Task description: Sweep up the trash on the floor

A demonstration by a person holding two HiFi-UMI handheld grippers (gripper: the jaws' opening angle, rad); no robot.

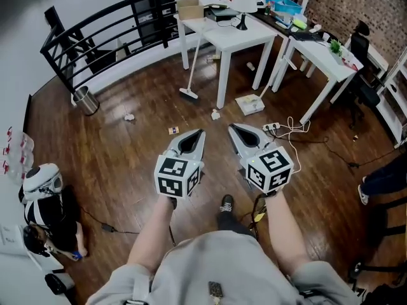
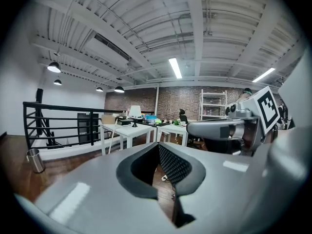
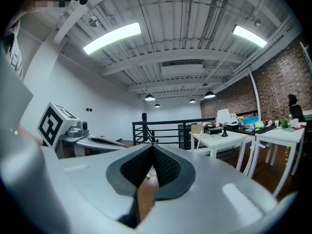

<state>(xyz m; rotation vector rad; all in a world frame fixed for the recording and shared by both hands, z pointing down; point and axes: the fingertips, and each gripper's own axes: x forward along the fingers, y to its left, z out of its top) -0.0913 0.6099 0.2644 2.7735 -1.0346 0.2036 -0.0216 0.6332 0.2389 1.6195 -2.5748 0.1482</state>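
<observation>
In the head view my left gripper [image 1: 198,133] and right gripper [image 1: 233,127] are held side by side at waist height, both shut with nothing in them. Their closed tips show in the left gripper view [image 2: 159,146] and the right gripper view [image 3: 153,148]. Trash lies on the wooden floor ahead: a crumpled paper [image 1: 129,117], a small scrap [image 1: 173,130] and another wad [image 1: 215,114]. A broom [image 1: 192,72] leans against the white table [image 1: 236,35]. A dustpan [image 1: 250,104] sits on the floor by that table's leg. Both tools are well ahead of the grippers.
A metal bin [image 1: 84,100] stands by the black railing [image 1: 95,37] at the left. A power strip with cables [image 1: 272,128] lies on the floor right of the grippers. A second desk [image 1: 321,53] and chair [image 1: 362,91] stand at the right. A person [image 1: 44,211] is low at the left.
</observation>
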